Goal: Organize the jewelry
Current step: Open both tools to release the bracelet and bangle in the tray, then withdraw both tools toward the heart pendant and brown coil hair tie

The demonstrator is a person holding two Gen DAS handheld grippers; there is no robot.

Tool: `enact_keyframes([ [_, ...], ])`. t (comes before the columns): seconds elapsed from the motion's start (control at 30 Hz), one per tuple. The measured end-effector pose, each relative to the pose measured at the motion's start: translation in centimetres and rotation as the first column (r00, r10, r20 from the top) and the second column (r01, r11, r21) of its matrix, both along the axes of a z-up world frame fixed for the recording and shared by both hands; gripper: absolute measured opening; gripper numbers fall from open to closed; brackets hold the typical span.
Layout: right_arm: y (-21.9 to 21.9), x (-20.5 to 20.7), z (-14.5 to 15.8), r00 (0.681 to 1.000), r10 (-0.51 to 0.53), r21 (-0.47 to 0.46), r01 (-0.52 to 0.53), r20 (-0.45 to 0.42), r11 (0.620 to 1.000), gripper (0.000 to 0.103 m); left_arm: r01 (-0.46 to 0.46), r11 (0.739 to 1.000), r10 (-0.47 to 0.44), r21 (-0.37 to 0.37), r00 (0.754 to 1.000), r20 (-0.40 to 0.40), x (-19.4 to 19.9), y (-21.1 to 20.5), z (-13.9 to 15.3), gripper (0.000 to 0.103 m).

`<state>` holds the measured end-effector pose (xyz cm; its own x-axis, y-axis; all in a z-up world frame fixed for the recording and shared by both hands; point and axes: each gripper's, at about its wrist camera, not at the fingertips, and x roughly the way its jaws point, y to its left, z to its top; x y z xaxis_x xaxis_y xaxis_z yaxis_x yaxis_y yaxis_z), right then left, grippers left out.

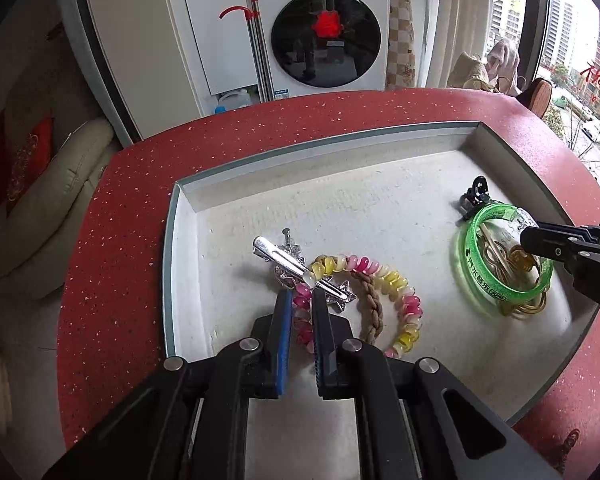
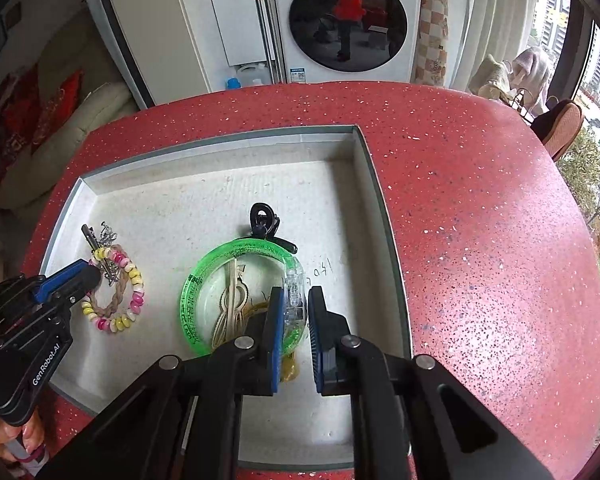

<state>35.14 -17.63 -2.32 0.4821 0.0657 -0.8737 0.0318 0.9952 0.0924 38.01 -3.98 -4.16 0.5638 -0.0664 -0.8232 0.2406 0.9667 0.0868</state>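
A white tray [image 1: 188, 240] lies on the red table. At its left, a pink and yellow coil bracelet [image 1: 400, 284] rings a brown braided band [image 1: 370, 308], with a silver hair clip [image 1: 284, 260] and silver star pieces [image 1: 340, 300] on top. My left gripper [image 1: 302, 300] straddles the coil bracelet's left side, fingers a small gap apart. At the tray's right, a green bangle [image 2: 192, 304] with a clear clasp [image 2: 294, 292] circles gold and beige hair pieces [image 2: 230, 304], next to a black claw clip [image 2: 262, 218]. My right gripper [image 2: 294, 300] straddles the bangle's clasp.
The red speckled table [image 2: 480, 220] stretches to the right of the tray. A washing machine [image 1: 324, 36] stands behind the table, a beige sofa with red cushions [image 1: 40, 184] to the left, and a window at the right.
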Motion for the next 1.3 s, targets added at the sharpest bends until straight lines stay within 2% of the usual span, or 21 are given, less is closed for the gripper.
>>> enact_keyframes([
  [0.07,0.0,0.0,0.1,1.000,-0.001,0.013,0.001,0.001,1.000,0.015,-0.003,1.000,0.003,0.012,1.000,0.011,-0.1,-0.2,0.0,0.028],
  [0.13,-0.2,0.0,0.1,1.000,-0.005,0.031,0.005,0.004,1.000,0.020,-0.006,1.000,0.006,0.011,1.000,0.011,-0.1,-0.2,0.1,0.028],
  [0.2,-0.4,-0.1,0.5,1.000,-0.009,0.049,0.008,0.018,0.999,0.039,-0.009,1.000,0.009,0.003,1.000,0.007,-0.2,-0.3,0.2,0.028],
  [0.27,-0.3,-0.4,1.1,0.999,-0.008,0.059,0.006,0.042,0.998,0.046,-0.015,1.000,0.015,-0.004,1.000,0.008,-0.4,0.0,0.3,0.028],
  [0.63,0.1,-1.8,3.1,0.996,-0.007,0.111,-0.003,0.094,0.994,0.055,-0.028,0.998,0.031,-0.052,0.998,0.048,-1.1,0.4,1.7,0.029],
  [0.67,0.2,-2.0,3.2,0.995,-0.004,0.111,-0.006,0.096,0.994,0.055,-0.031,0.998,0.034,-0.057,0.998,0.052,-1.1,0.5,1.9,0.035],
  [0.7,0.3,-2.1,3.2,0.995,-0.002,0.111,-0.009,0.095,0.994,0.055,-0.036,0.998,0.039,-0.061,0.998,0.055,-1.1,0.6,2.0,0.074],
  [0.73,0.3,-2.1,3.2,0.995,-0.001,0.111,-0.009,0.095,0.994,0.055,-0.049,0.997,0.053,-0.066,0.997,0.062,-1.1,0.8,2.2,0.097],
  [0.77,0.3,-2.2,3.3,0.995,-0.002,0.112,-0.009,0.095,0.994,0.055,-0.063,0.995,0.070,-0.076,0.994,0.089,-1.4,1.1,2.6,0.103],
  [0.8,0.3,-2.3,3.3,0.995,-0.002,0.113,-0.009,0.096,0.994,0.055,-0.061,0.994,0.071,-0.090,0.990,0.118,-1.7,1.2,3.1,0.103],
  [1.03,0.2,-2.7,3.6,0.995,-0.006,0.125,-0.006,0.097,0.992,0.056,-0.061,0.994,0.070,-0.089,0.992,0.108,-1.8,1.6,3.7,0.103],
  [1.27,0.4,-4.5,4.7,0.989,-0.001,0.170,-0.025,0.148,0.985,0.084,-0.047,0.996,0.055,-0.080,0.993,0.101,-2.9,1.9,4.2,0.103],
  [1.3,0.5,-4.8,4.9,0.987,-0.002,0.173,-0.026,0.159,0.985,0.084,-0.042,0.996,0.050,-0.082,0.994,0.099,-3.1,1.9,4.3,0.103],
])
